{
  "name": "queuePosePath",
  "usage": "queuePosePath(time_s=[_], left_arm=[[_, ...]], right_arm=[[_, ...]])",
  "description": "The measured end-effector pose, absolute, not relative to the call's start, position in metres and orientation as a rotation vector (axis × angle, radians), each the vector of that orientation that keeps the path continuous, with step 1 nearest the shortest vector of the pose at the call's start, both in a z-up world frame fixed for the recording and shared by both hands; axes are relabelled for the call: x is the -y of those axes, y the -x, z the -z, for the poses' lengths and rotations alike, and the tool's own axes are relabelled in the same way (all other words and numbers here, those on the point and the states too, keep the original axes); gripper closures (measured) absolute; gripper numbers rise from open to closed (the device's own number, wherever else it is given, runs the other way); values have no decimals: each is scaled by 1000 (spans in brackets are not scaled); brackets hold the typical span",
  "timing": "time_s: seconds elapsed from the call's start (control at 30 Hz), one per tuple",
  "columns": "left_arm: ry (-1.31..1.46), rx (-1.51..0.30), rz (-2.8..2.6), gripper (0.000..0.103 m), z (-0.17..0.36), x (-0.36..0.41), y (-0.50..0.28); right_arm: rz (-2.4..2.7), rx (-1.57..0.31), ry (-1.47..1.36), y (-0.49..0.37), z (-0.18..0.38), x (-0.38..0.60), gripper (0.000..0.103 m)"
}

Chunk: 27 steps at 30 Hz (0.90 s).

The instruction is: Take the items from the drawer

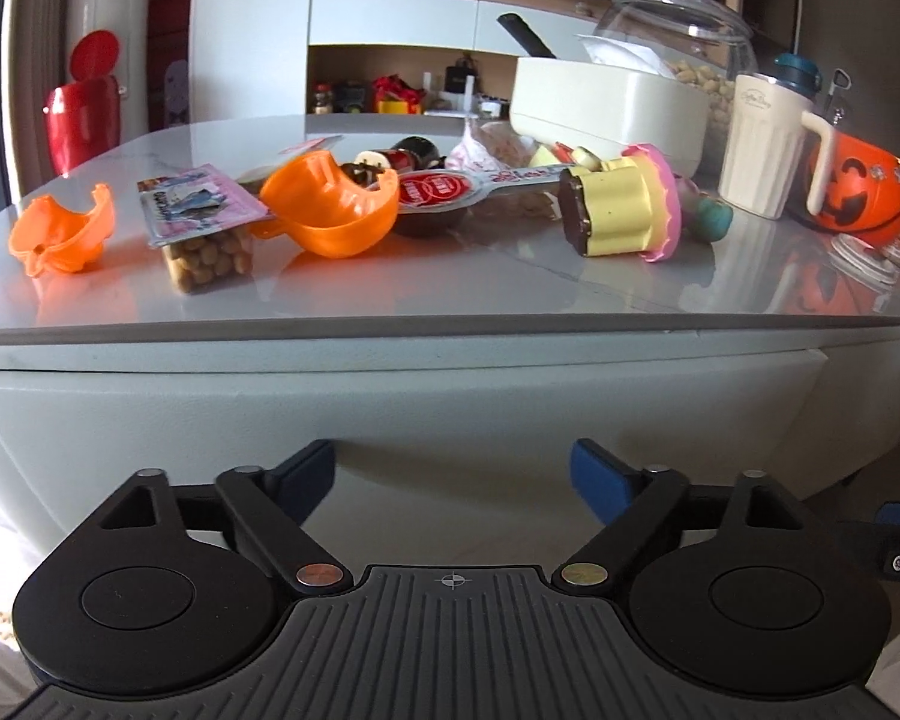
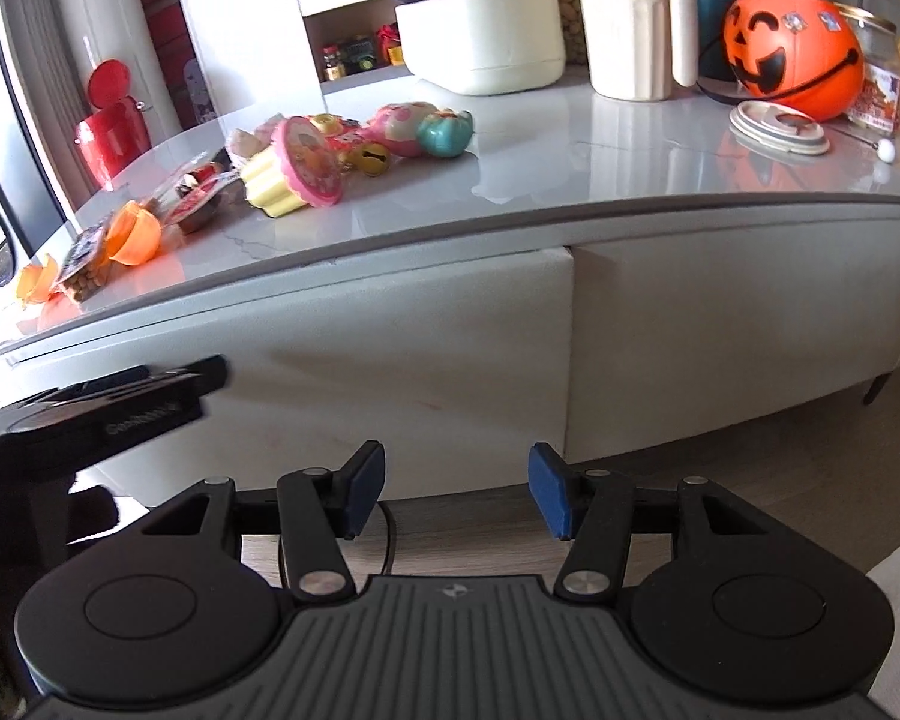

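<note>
Both claws empty before a closed white drawer front, with the taken-out things already spread on the grey table top.

Nearest, the left gripper (image 1: 453,474) stands spread wide with nothing between its blue pads, level with the glossy white drawer front (image 1: 390,414); the right gripper (image 2: 456,495) is about half open and also empty, lower down before the seam between two fronts. The drawer looks fully shut, so any remaining items are hidden. To do this step well, I judge the left claw should catch the front's lower edge squarely and pull straight out, the right waiting clear. Beyond the near table edge lie a split orange plastic capsule (image 1: 330,210), a clear peanut packet (image 1: 207,234) and a yellow-and-pink toy cupcake (image 1: 621,210).
</note>
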State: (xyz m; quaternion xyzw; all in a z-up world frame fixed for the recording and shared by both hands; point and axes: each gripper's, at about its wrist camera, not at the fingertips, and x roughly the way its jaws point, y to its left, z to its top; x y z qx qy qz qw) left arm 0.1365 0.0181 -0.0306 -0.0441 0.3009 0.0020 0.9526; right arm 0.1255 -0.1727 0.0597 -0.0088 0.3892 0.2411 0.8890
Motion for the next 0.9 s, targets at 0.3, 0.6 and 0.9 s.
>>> queuePosePath(time_s=[0.3, 0.6, 0.9], left_arm=[[106, -645, -96, 26, -19, -35, -70], [29, -665, -133, 26, -13, -27, 8], [-4, -664, -108, 26, -11, -18, 9]], right_arm=[[-562, -803, -79, -90, -81, 189, 47], [-687, -744, 44, -36, -72, 162, 42], [-679, -784, 39, -46, -61, 160, 42]])
